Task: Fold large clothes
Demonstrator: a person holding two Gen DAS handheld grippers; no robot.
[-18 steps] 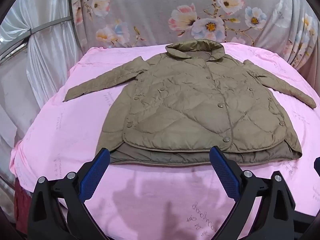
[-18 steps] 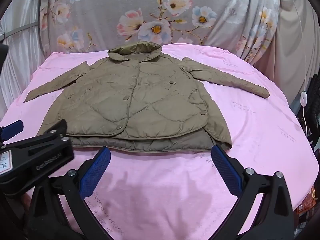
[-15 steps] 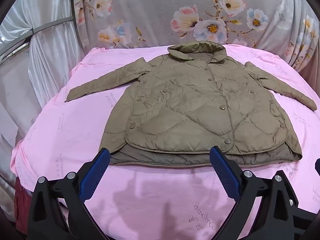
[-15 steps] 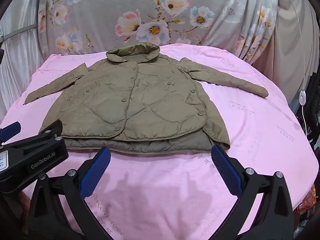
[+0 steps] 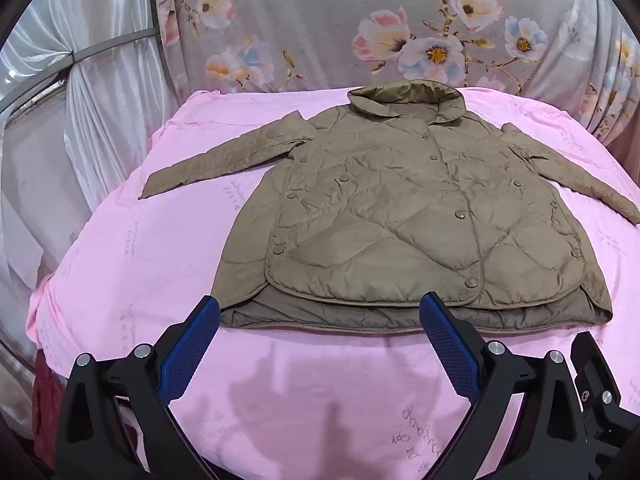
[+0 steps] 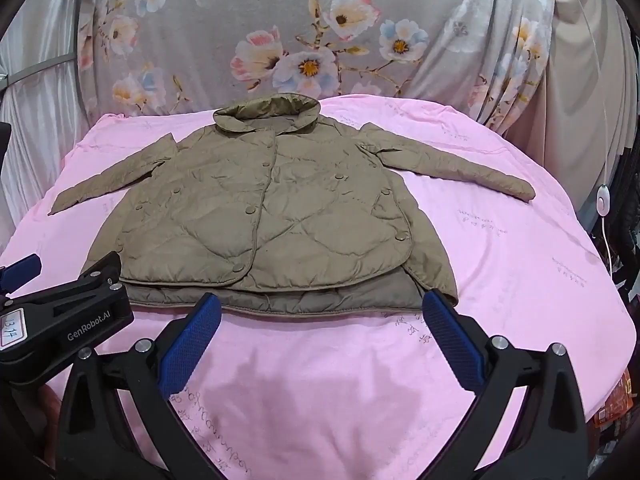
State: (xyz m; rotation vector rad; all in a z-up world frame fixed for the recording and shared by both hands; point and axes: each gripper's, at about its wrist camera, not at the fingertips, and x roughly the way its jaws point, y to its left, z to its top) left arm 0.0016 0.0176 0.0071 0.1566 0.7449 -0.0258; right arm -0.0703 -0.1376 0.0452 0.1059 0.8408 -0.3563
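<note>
An olive quilted jacket (image 5: 400,216) (image 6: 264,216) lies flat and buttoned on a pink sheet (image 5: 132,264) (image 6: 520,272), collar at the far side, both sleeves spread outward. My left gripper (image 5: 320,312) hovers open just short of the jacket's near hem, nothing between its blue pads (image 5: 188,348). My right gripper (image 6: 320,312) also stands open above the hem near the jacket's right corner, empty. The left gripper's black body (image 6: 68,320) shows at the left edge of the right wrist view.
A flowered grey cloth (image 5: 360,28) hangs behind the table. White drapes (image 5: 52,128) hang at the left. A white cord with a switch (image 6: 602,204) dangles at the right edge. Bare pink sheet lies on both sides of the jacket.
Both views shifted slightly: the jacket sits a little further right in the left wrist view and a little further left in the right wrist view. Both grippers stayed open and empty.
</note>
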